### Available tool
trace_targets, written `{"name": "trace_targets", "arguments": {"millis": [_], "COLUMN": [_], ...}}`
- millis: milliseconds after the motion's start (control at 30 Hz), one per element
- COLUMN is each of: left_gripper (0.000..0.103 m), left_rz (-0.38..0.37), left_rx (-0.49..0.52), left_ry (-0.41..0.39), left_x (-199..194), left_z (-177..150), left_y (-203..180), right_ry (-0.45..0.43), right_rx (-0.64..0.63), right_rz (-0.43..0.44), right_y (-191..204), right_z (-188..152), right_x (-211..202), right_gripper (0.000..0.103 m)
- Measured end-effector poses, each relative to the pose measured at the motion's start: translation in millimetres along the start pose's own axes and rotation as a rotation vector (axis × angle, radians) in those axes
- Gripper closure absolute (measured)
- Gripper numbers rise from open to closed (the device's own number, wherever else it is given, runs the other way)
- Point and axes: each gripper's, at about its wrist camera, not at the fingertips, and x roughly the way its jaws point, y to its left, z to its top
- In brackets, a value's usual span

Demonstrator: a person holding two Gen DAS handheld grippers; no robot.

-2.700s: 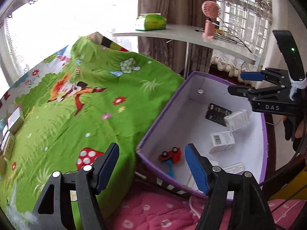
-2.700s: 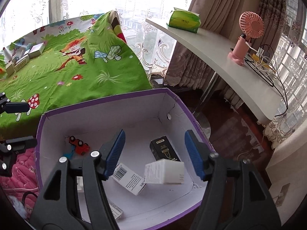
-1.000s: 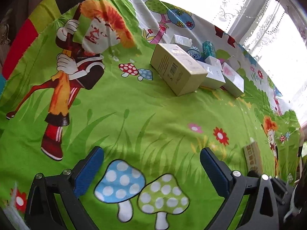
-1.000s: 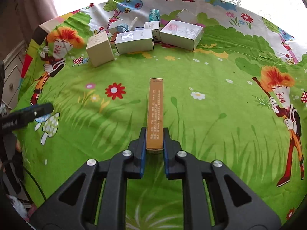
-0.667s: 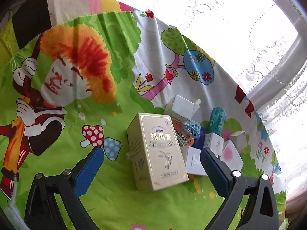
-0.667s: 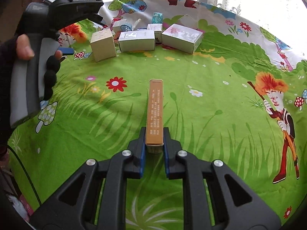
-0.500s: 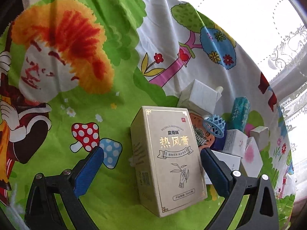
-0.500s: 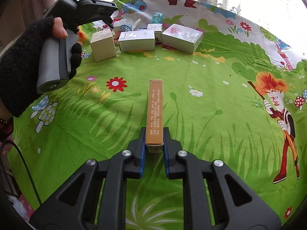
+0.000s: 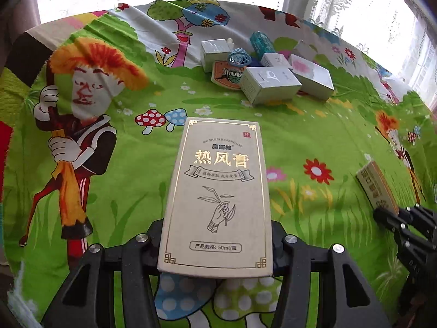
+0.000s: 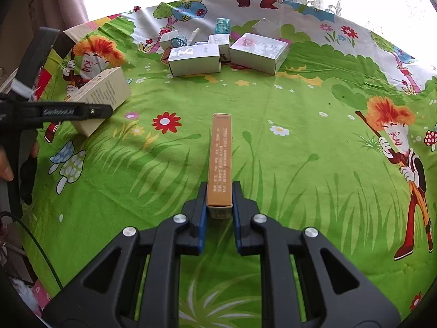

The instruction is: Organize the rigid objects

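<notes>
A beige box with gold lettering [image 9: 218, 180] lies lengthwise between the fingers of my left gripper [image 9: 215, 227]. Its jaws are closing, both fingers lie against the box's sides, and the box hides the pads. In the right wrist view this box [image 10: 103, 93] is tilted up off the green cloth at the left, with the left gripper [image 10: 90, 110] on it. My right gripper [image 10: 219, 205] is shut on the near end of a narrow orange-brown box [image 10: 220, 158], which points away over the cloth. The same narrow box [image 9: 377, 188] shows at the right edge of the left wrist view.
Beyond both grippers is a cluster of small items: a white box [image 9: 269, 84], a pink-flowered box [image 9: 311, 76], a teal box [image 9: 260, 42], a blue mesh piece [image 9: 239, 58] and a round badge [image 9: 226, 73]. The green cartoon cloth [image 10: 300, 136] covers the surface. A lace-curtained window is behind.
My left gripper has closed in on the beige box, with its wide-open jaws now against the box's sides. The box has tilted and left the cluster. The right gripper has not moved.
</notes>
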Motion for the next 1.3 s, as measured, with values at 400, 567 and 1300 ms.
{"name": "trace_targets", "arguments": {"millis": [400,567,1300], "left_gripper": [0.047,0.051,0.051], "left_rz": [0.06,0.103,0.05], "left_rx": [-0.026,0.012,0.055], "left_ry": [-0.082,-0.081,-0.041], "left_x": [3.2,-9.0,-70.2], "left_z": [-8.0,-22.6,-107.9], "left_y": [8.0,-1.6,-24.7], "right_ry": [0.002,0.0,0.005], "right_rx": [-0.02,-0.061,-0.153], "right_rz": [-0.044,-0.064,0.055], "right_y": [6.6,14.3,89.7], "right_z": [3.8,3.1,-41.7], "right_x": [3.0,2.0,-51.9], "right_gripper": [0.083,0.084,0.085]}}
